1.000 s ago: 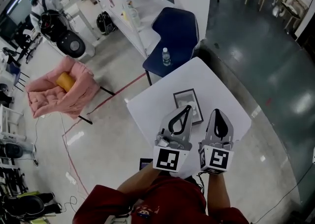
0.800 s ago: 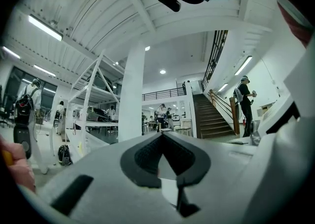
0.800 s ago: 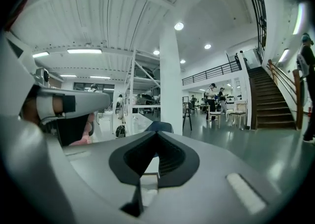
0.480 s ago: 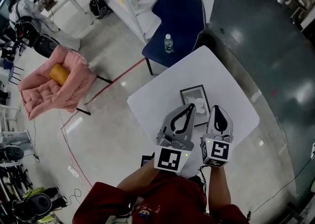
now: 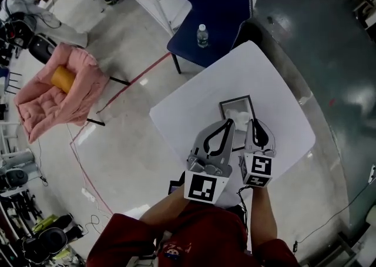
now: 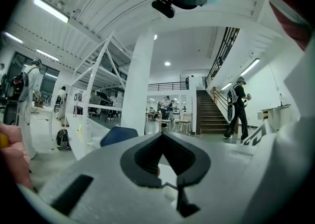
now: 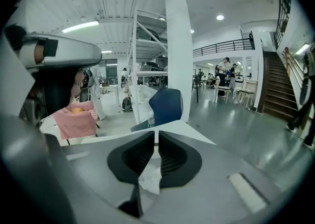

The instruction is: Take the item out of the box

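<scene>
step: approach box (image 5: 222, 110) | L gripper (image 5: 230, 122) shut, empty | R gripper (image 5: 254, 122) jaws just opened a crack, empty | nxt: prob widen R, dip onto item (image 5: 239, 106)

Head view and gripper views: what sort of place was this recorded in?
Likely a large open workshop or lab hall: a glossy grey floor, a wide staircase up to a railed upper level, and tall metal shelving.
</scene>
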`<control>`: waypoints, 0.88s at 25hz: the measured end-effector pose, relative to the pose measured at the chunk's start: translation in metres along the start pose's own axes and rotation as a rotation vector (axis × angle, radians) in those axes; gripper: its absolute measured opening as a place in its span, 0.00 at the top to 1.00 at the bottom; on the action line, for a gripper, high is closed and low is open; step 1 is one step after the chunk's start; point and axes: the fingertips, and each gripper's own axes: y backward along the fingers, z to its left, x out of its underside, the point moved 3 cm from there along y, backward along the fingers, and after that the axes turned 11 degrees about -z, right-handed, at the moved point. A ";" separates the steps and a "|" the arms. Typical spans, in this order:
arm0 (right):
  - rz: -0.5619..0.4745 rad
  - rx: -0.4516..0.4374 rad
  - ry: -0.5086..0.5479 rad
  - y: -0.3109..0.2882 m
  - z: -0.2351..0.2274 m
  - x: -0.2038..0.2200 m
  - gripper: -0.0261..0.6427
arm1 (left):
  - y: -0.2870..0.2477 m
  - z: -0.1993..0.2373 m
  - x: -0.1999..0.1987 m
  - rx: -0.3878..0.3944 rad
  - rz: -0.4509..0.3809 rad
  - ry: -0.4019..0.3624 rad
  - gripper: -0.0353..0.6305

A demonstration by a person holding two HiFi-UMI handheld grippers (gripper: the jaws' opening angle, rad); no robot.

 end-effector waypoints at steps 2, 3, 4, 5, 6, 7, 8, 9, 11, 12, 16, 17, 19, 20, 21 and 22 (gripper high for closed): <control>0.042 -0.005 0.005 -0.005 -0.002 0.011 0.92 | -0.002 0.001 0.004 -0.007 0.003 0.016 0.94; 0.060 -0.012 0.004 -0.008 -0.002 0.017 0.91 | -0.003 0.002 0.006 -0.011 0.003 0.023 0.94; 0.076 -0.023 0.001 -0.012 0.000 0.021 0.90 | -0.004 0.004 0.009 -0.014 0.004 0.026 0.94; 0.092 -0.037 -0.002 -0.016 0.003 0.026 0.89 | -0.005 0.006 0.013 -0.015 0.008 0.026 0.94; 0.111 -0.053 -0.003 -0.020 0.007 0.032 0.88 | -0.005 0.008 0.016 -0.017 0.014 0.025 0.94; 0.132 -0.066 0.001 -0.024 0.010 0.037 0.88 | -0.006 0.011 0.019 -0.019 0.020 0.028 0.94; 0.154 -0.075 0.008 -0.027 0.012 0.042 0.88 | -0.007 0.013 0.021 -0.025 0.023 0.036 0.94; 0.175 -0.080 0.017 -0.031 0.013 0.046 0.87 | -0.008 0.016 0.023 -0.032 0.024 0.046 0.94; 0.219 -0.084 0.032 -0.039 0.014 0.054 0.87 | -0.011 0.024 0.025 -0.047 0.021 0.060 0.94; 0.243 -0.083 0.039 -0.043 0.014 0.060 0.86 | -0.012 0.028 0.027 -0.053 0.019 0.064 0.94; 0.343 -0.101 0.070 -0.055 0.018 0.079 0.81 | -0.011 0.041 0.036 -0.078 0.028 0.075 0.94; 0.365 -0.105 0.073 -0.057 0.019 0.083 0.81 | -0.011 0.046 0.039 -0.091 0.029 0.082 0.94; 0.407 -0.104 0.079 -0.061 0.020 0.091 0.81 | -0.011 0.054 0.044 -0.129 0.022 0.116 0.94; 0.427 -0.102 0.083 -0.063 0.020 0.094 0.81 | -0.012 0.057 0.046 -0.140 0.022 0.130 0.94; 0.448 -0.099 0.088 -0.065 0.019 0.098 0.81 | -0.012 0.059 0.049 -0.137 0.032 0.127 0.94; 0.470 -0.098 0.093 -0.067 0.019 0.101 0.81 | -0.013 0.060 0.051 -0.131 0.041 0.122 0.94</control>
